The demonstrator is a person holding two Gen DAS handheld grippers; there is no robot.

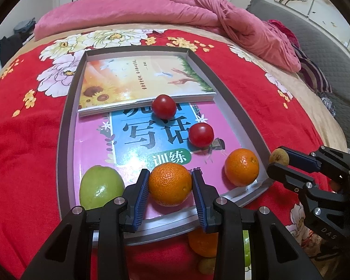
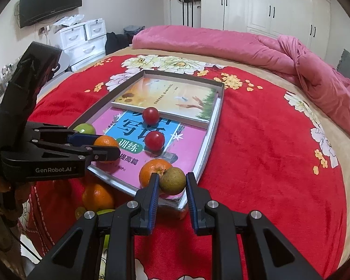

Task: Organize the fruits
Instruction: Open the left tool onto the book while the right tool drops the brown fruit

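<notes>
A grey tray (image 1: 65, 121) lies on the red bedspread with two books in it. On the pink book sit two red tomatoes (image 1: 163, 106) (image 1: 201, 134), two oranges and a green fruit (image 1: 100, 187). My left gripper (image 1: 170, 184) is shut on the near orange (image 1: 170, 183) over the tray's front. My right gripper (image 2: 171, 182) holds a small brownish-green fruit (image 2: 172, 180) between its fingers, at the tray's near right corner beside the second orange (image 2: 151, 172). That gripper also shows in the left wrist view (image 1: 280, 161). The right pad seems a little off the fruit.
More fruit lies on the bedspread in front of the tray: an orange (image 2: 98, 197) and small green fruits (image 2: 105, 211). A pink quilt (image 1: 198, 11) is bunched at the back of the bed. White drawers (image 2: 84, 37) stand left of the bed.
</notes>
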